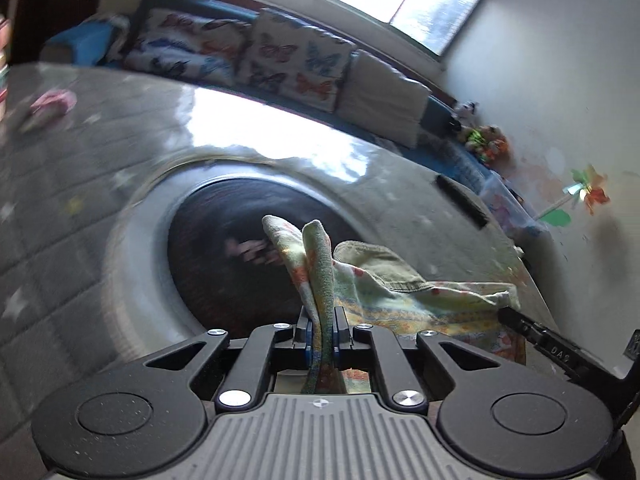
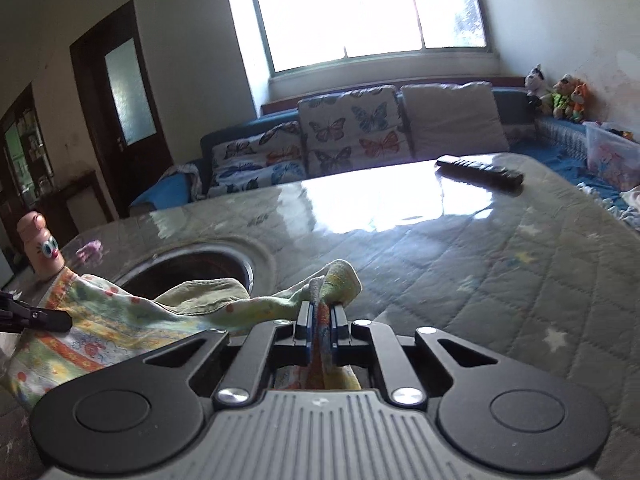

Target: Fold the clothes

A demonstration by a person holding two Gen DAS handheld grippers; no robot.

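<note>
A small garment (image 1: pixel 400 280) of pale green and yellow cloth with orange print hangs stretched between my two grippers above the table. My left gripper (image 1: pixel 321 322) is shut on one bunched edge of it, which sticks up past the fingertips. My right gripper (image 2: pixel 321 322) is shut on the other bunched edge (image 2: pixel 336 280). The garment (image 2: pixel 120 320) spreads to the left in the right wrist view. The tip of the right gripper shows at the right edge of the left wrist view (image 1: pixel 532 332). The tip of the left gripper shows at the left edge of the right wrist view (image 2: pixel 36 316).
The table (image 2: pixel 480 248) has a glossy grey quilted cover and a round dark recess (image 1: pixel 240 256). A black remote (image 2: pixel 480 172) lies at the far side. A small pink thing (image 1: pixel 54 102) lies on the table. A finger-shaped toy (image 2: pixel 42 244) stands left. A sofa with butterfly cushions (image 2: pixel 348 132) is behind.
</note>
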